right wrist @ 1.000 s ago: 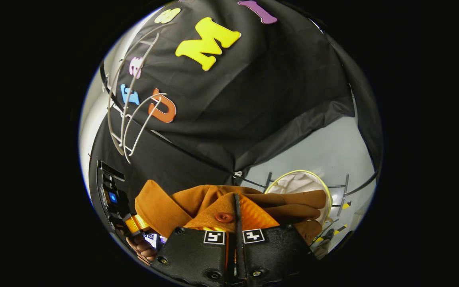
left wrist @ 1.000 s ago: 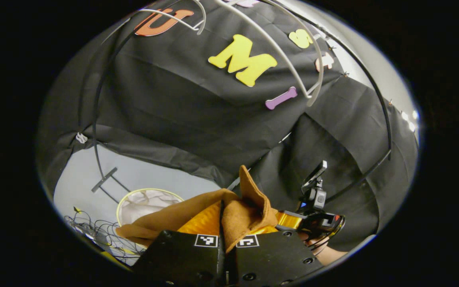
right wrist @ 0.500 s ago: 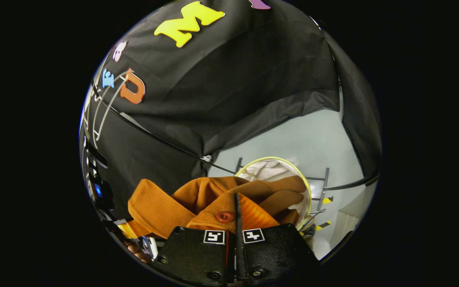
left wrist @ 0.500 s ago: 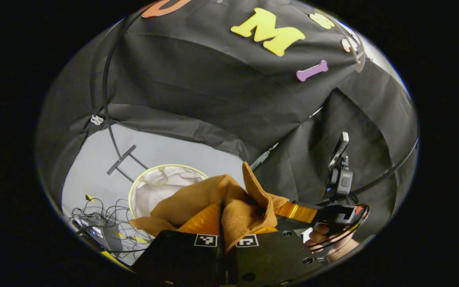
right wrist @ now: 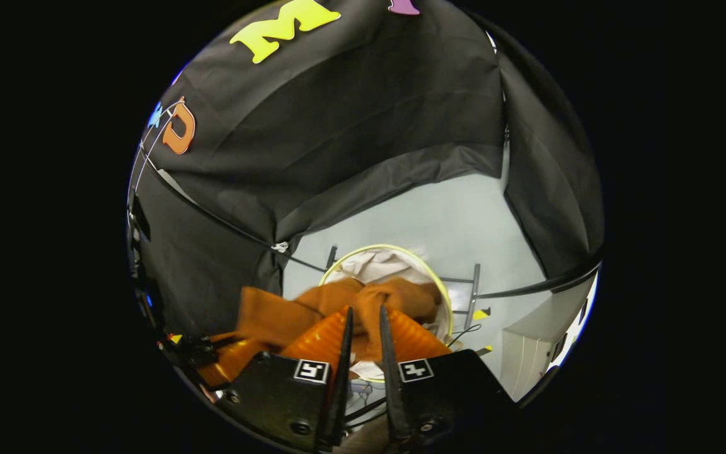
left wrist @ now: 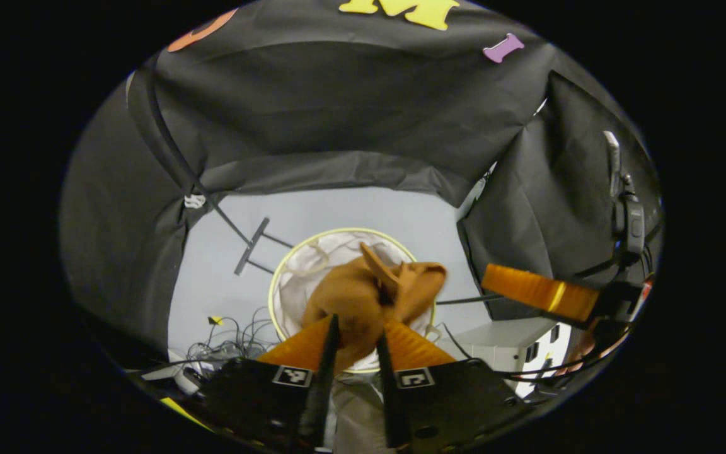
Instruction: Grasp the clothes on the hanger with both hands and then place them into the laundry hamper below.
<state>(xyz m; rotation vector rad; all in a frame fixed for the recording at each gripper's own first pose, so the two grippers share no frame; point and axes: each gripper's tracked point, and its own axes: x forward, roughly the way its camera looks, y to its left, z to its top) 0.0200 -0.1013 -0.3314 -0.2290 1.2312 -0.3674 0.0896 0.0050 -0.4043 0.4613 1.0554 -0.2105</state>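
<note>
No readable text, brand or number: the square black-and-white coded markers (left wrist: 292, 376) on each hand-held gripper's body carry only blocky patterns, no legible characters.

Left gripper (left wrist: 355, 328) and right gripper (right wrist: 363, 328): black bodies, visible screws, square black-and-white fiducial markers behind each finger.

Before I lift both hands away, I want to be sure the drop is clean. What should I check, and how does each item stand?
1. Left hand-held gripper open: ok, fingers apart.
2. Right hand-held gripper open: ok, fingers apart.
3. Orange garment over the laundry hamper opening: ok.
4. Garment free of both sets of fingers: cannot tell, blurred cloth shows in both gaps.
5. Garment wholly inside the rim: cannot tell, in the right gripper view a fold spreads past it.
</note>
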